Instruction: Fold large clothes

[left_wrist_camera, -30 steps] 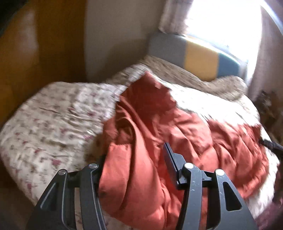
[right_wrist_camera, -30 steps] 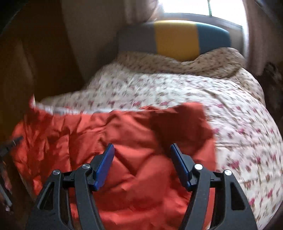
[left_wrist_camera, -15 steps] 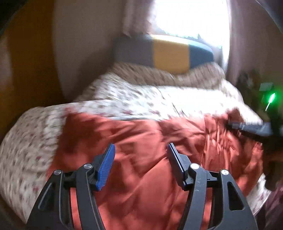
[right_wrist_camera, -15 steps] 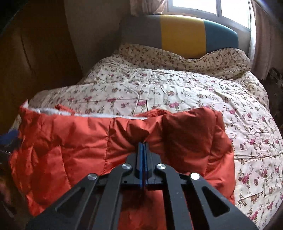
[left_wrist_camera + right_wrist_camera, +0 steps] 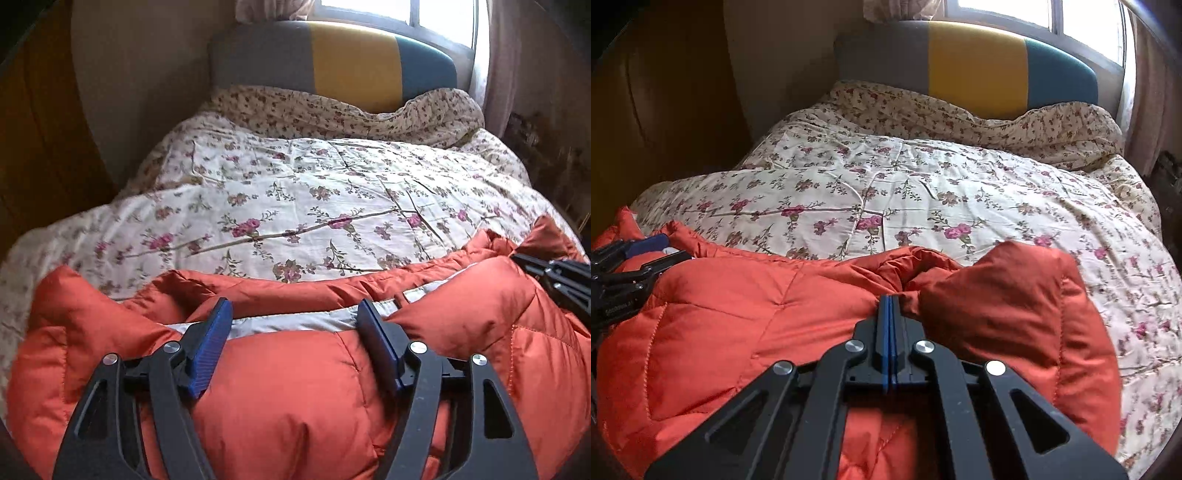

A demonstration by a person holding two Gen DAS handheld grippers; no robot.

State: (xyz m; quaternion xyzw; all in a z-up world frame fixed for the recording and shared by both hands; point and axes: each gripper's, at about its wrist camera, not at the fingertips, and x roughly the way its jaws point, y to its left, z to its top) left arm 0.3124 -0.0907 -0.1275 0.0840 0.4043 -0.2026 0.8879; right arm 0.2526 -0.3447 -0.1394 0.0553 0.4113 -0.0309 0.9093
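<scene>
- Two grippers over orange jacket [image 5: 288, 387] lying at near edge of bed [image 5: 295, 192].
- Left gripper [image 5: 295, 328] wide, jaws just been opening, jacket beneath, not pinched.
- Right gripper [image 5: 890, 310] clamped on jacket fold.

text: we find one small white print on the left gripper [image 5: 646, 254] body | legibility: too blurred for us to read | other text: none
</scene>
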